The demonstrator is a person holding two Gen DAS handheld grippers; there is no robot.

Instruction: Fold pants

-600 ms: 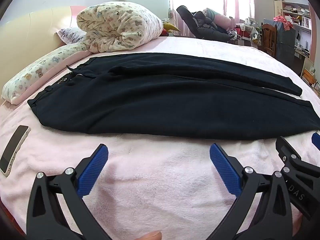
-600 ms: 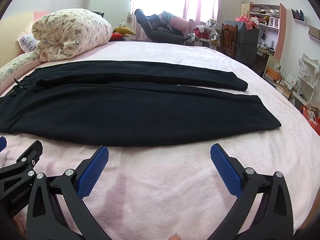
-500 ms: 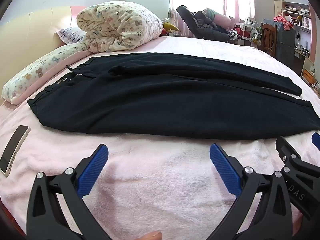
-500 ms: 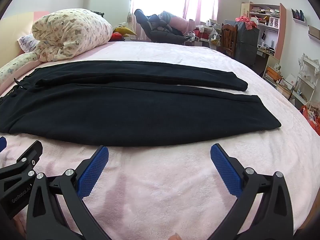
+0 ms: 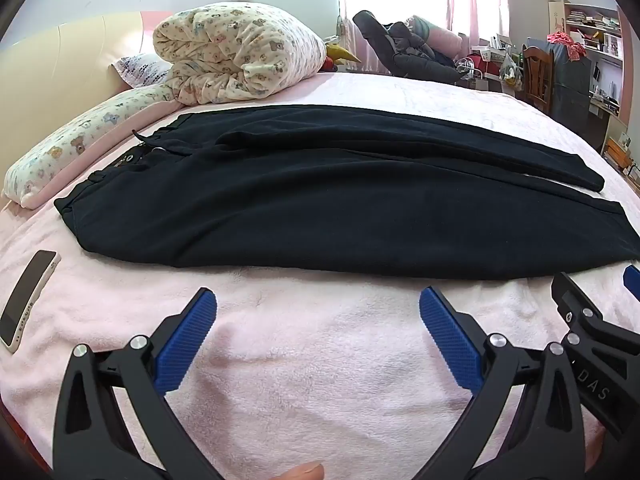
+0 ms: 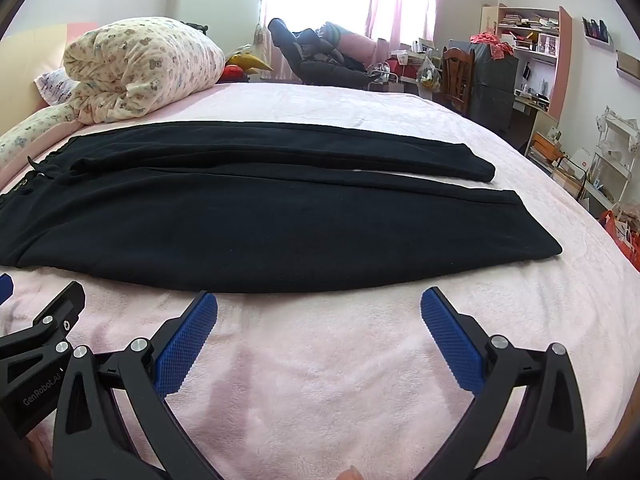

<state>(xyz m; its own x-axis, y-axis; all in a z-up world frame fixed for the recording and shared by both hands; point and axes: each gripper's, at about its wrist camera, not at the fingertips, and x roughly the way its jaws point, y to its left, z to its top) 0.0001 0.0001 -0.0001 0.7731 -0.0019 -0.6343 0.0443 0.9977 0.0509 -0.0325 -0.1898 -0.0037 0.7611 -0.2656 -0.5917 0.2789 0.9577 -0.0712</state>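
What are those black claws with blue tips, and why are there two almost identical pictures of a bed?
Each claw is a hand-held gripper with a camera looking out along its two fingers, so each picture is one gripper's own view. The left gripper and right gripper both stand wide open over the pink blanket, holding nothing. Ahead lie black pants, spread flat with the waist to the left, waiting to be folded. A phone lies at the left, and a rolled quilt sits behind.
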